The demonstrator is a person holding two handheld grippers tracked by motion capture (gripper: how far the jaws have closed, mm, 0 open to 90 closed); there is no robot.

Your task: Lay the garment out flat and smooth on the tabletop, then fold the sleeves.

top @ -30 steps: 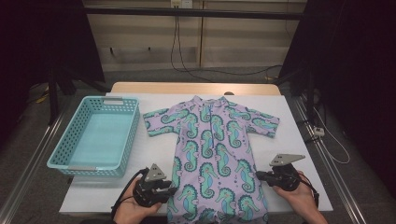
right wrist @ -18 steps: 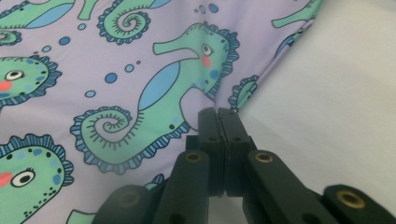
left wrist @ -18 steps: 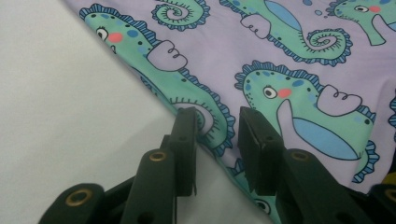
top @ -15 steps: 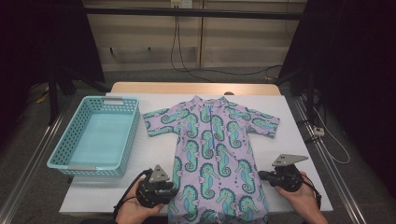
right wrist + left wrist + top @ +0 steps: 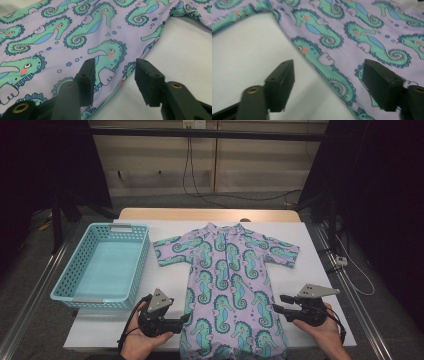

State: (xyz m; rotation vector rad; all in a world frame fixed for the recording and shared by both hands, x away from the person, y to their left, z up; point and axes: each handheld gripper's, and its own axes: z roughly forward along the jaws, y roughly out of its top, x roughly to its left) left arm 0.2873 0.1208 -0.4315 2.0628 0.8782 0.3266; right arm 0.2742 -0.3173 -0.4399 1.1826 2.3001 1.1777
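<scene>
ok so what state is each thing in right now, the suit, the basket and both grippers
seahorse suit: spread flat on the white table, front up, sleeves out
basket: upright, empty, left of the suit
left gripper: jaws have just been opening, now apart over the suit's edge, nothing pinched
right gripper: jaws have just been opening, now apart at the suit's other edge, nothing pinched

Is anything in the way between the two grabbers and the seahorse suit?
Nothing visible. The left gripper and right gripper sit right at the edges of the seahorse suit, jaws open, having just opened. Only bare white table lies beside them.
</scene>
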